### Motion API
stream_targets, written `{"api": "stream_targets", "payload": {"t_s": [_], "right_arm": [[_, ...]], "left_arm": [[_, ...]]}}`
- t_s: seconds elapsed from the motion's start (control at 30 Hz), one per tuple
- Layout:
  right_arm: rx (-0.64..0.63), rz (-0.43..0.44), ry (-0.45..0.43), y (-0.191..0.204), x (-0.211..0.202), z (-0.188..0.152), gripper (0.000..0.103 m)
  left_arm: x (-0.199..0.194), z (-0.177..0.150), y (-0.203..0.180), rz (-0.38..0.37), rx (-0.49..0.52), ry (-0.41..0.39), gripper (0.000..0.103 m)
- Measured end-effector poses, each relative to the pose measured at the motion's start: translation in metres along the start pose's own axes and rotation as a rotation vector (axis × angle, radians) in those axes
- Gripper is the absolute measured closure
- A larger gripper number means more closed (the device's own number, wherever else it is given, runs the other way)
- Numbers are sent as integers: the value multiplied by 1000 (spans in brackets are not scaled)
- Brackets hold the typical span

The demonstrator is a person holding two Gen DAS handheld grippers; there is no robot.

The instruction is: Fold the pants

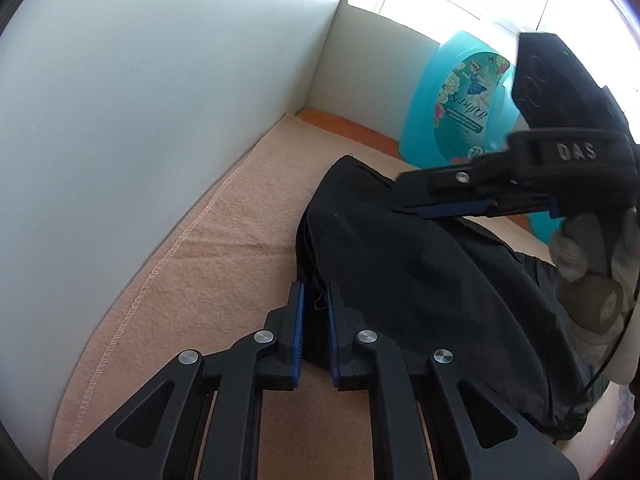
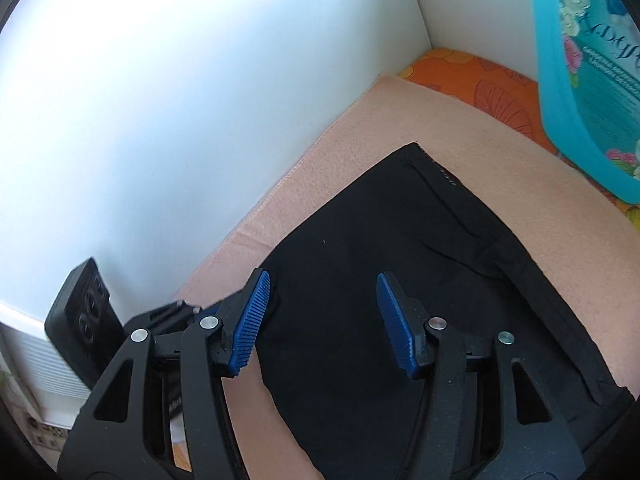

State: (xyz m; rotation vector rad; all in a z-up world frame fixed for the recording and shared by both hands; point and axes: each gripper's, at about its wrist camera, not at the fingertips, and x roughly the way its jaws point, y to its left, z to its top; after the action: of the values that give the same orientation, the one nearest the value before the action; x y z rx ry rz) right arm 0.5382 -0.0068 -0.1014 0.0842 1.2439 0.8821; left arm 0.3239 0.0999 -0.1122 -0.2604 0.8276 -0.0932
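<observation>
We have the black pants [image 2: 400,280] lying on a peach towel [image 2: 460,136] spread over the counter, tucked into the corner by the white wall [image 1: 160,80], with a turquoise detergent bottle [image 1: 460,96] standing just behind them. They already look doubled over into a compact dark shape with layered edges, so we judge at least one fold is done.

Our left gripper [image 1: 316,312] has its jaws clamped on a bunched edge of the pants at the near left corner of the bundle. Our right gripper [image 2: 322,312] hovers over the middle of the cloth with its jaws wide apart, holding nothing; in the left wrist view it shows side-on above the far part of the pants, gripped by a gloved hand [image 1: 600,280].

What seems left is a further fold, or setting this held edge down flat and smoothing the wrinkles. Whether the legs are aligned underneath we cannot tell.
</observation>
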Motion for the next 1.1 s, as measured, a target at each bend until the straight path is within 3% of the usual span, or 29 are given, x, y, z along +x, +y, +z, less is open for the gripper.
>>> {"api": "stream_targets", "payload": {"t_s": [0.2,0.33,0.4,0.47,0.53,0.63,0.7,0.73,0.83,0.93,0.97,1.0,1.07,1.1], "right_arm": [[35,-27,58,6,46,19,45],[-9,-81,51,20,56,19,47],[-22,-122,46,23,57,18,59],[-26,-145,43,21,56,17,79],[7,-113,45,12,53,16,88],[43,-70,40,3,51,14,94],[41,-72,31,6,50,12,96],[42,-71,27,7,50,11,96],[45,-58,13,10,45,9,97],[42,-46,-3,13,37,6,97],[39,-41,-9,15,33,5,98],[39,-38,-16,16,29,4,98],[38,-34,-33,19,18,2,98],[36,-33,-44,21,12,0,98]], "left_arm": [[3,-3,-17,2,67,-8,94],[4,-3,-20,-4,77,-6,94],[4,-3,-22,2,90,-9,94],[4,-2,-23,6,98,-15,94],[3,-3,-26,11,104,-14,94],[1,-4,-32,64,123,-27,87],[1,-8,-35,98,136,-12,59],[2,-9,-38,108,147,-4,54],[5,-12,-43,144,169,15,52],[13,-4,-32,135,92,34,52],[13,-2,-29,114,74,29,52],[13,0,-27,90,66,25,63],[13,4,-28,62,69,22,97],[11,5,-30,49,68,11,97]]}}
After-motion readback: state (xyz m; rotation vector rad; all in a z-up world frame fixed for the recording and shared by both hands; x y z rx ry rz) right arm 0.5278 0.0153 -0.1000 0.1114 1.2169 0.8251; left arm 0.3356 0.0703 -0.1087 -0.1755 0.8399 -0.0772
